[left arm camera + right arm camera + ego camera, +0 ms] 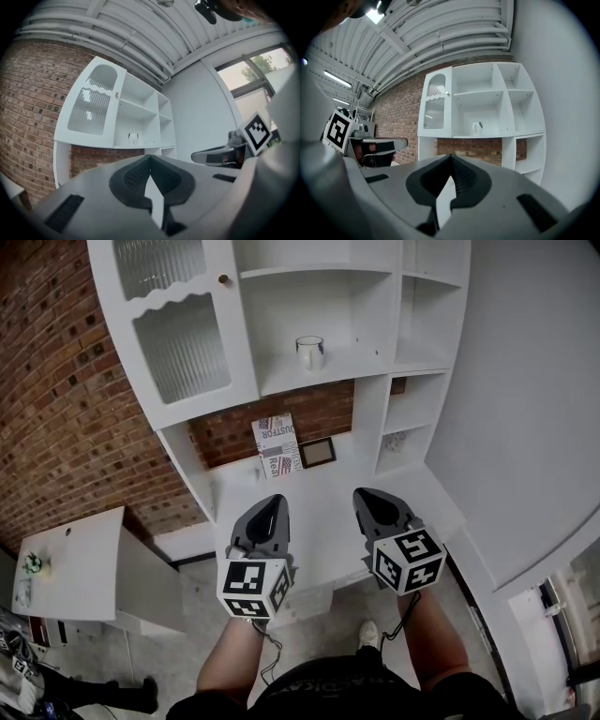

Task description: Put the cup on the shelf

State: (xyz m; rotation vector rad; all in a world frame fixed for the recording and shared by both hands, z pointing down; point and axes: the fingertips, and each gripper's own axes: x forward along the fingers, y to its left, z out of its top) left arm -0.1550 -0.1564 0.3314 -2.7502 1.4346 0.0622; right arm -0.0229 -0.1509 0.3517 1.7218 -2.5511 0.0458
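Observation:
A white cup stands upright on a shelf of the white wall unit, in the wide middle compartment. It shows small in the left gripper view as the cup and in the right gripper view as the cup. Both grippers are held low in front of the unit, well short of the cup. My left gripper has its jaws together with nothing between them, and so does my right gripper.
A cabinet door with ribbed glass closes the unit's left part. On the counter below lie a printed box and a small dark frame. A white side table stands at the left, against the brick wall.

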